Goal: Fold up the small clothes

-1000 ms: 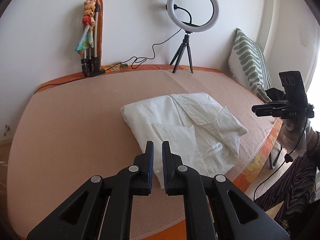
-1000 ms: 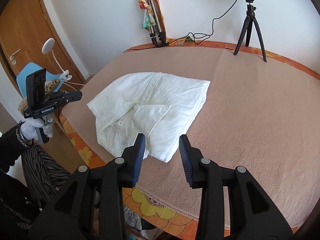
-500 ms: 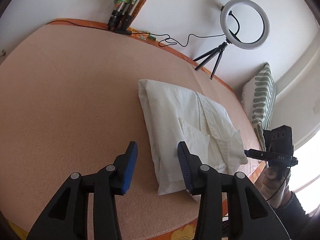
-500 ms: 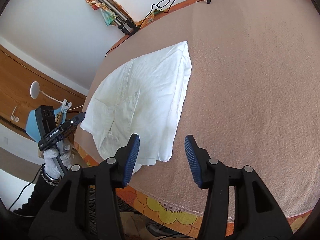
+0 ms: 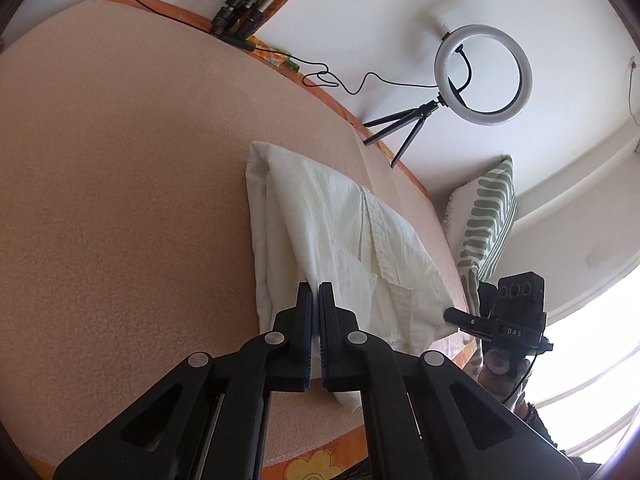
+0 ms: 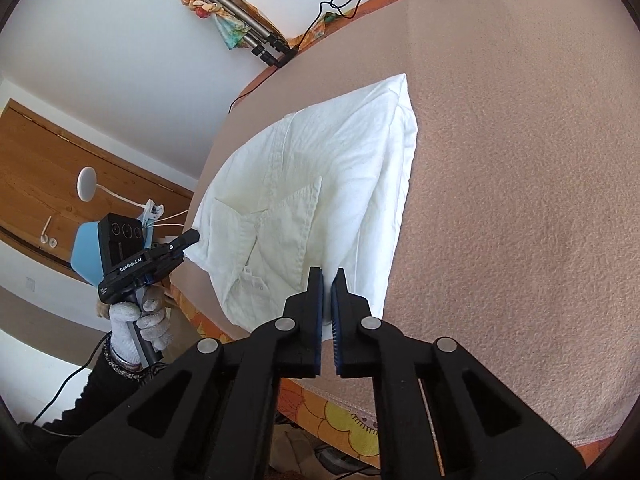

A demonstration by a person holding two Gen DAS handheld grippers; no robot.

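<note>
Pink bedspread [image 5: 120, 200] bare leftward — both tools pinched onto folded shirt's [image 5: 340, 240] near edge.

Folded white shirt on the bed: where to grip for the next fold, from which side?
Likely the near edge of the folded white shirt, at both corners, coming in low from the front of the bed. It lies flat with that edge nearest the front, and the layers stack there.
</note>
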